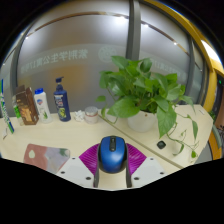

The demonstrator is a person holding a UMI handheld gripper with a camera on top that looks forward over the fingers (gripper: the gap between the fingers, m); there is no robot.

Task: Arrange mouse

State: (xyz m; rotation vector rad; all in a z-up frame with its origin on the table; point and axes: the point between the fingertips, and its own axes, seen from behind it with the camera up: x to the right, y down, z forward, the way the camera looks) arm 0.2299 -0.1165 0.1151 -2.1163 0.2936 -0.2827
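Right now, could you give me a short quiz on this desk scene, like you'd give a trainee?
1. True or false: the blue mouse lies between the gripper jaws.
2. Which stands beyond the mouse: A) the leafy potted plant, B) a kettle, C) a lamp?
3. Fill in: the dark blue bottle stands beside a ____ bottle.

Key: 1 true, though the view does not show whether the jaws press on it; 2 A; 3 white.
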